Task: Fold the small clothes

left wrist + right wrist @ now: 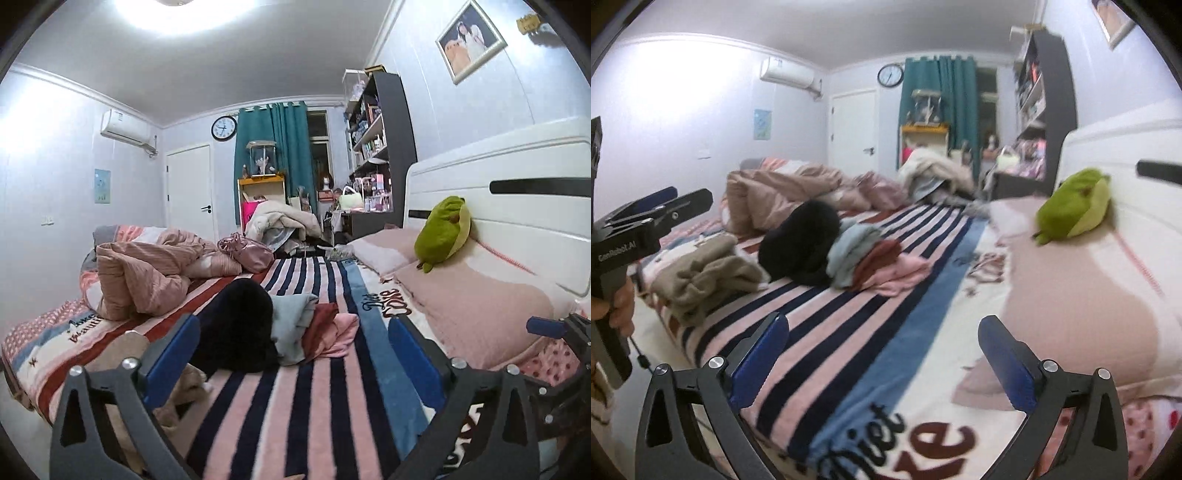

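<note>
Bare striped blanket [314, 398] lies ahead; clothes pile [280, 332] blocks beyond, pillow [476, 310] seemingly crowding right.

Five small garments on the bed: beige [705, 273], black [801, 247], grey-blue [849, 254], maroon [881, 258], pink [905, 273]; two pillows [1078, 314]; one green plush toy [1071, 201].

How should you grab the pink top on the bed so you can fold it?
Probably pinch the pink top at its loose near edge, which lies flat on the striped blanket. Come in low from the near, open side: its far side is tucked under the dark red garment, and both open grippers are empty.
</note>
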A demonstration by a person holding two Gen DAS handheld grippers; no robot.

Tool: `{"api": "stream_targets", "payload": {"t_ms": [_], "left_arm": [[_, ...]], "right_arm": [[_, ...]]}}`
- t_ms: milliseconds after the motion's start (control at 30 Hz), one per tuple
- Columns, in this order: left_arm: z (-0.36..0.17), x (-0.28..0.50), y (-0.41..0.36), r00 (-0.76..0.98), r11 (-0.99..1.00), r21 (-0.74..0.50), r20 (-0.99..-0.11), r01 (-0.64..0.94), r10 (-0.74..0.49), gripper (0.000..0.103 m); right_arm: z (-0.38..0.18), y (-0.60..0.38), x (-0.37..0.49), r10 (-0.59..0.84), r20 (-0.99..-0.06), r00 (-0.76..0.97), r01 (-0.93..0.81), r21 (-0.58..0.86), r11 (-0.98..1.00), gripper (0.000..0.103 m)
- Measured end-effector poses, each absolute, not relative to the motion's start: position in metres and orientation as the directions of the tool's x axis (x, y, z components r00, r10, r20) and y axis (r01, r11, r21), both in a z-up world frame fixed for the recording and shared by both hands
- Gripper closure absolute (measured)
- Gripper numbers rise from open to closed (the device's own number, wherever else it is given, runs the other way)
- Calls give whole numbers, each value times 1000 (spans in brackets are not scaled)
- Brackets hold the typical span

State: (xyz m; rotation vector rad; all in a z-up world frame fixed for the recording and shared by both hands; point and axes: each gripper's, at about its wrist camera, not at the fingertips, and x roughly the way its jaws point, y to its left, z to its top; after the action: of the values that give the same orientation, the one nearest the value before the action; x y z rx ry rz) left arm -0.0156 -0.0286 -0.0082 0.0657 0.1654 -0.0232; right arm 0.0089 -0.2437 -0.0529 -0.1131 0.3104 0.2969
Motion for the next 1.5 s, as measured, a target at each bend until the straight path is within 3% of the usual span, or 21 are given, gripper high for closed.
{"api": "stream_targets", "payload": {"t_ms": [333, 1500], "left_arm": [[-16, -18, -34, 983, 998, 29, -176, 58, -52, 1], [-18, -21, -31, 983, 998, 24, -175, 54, -49, 1]], "right_arm": [[-45, -247, -11, 276, -262, 925, -299, -53, 953, 0], [-33, -244, -21, 288, -238, 928, -303, -31, 952, 0]]}}
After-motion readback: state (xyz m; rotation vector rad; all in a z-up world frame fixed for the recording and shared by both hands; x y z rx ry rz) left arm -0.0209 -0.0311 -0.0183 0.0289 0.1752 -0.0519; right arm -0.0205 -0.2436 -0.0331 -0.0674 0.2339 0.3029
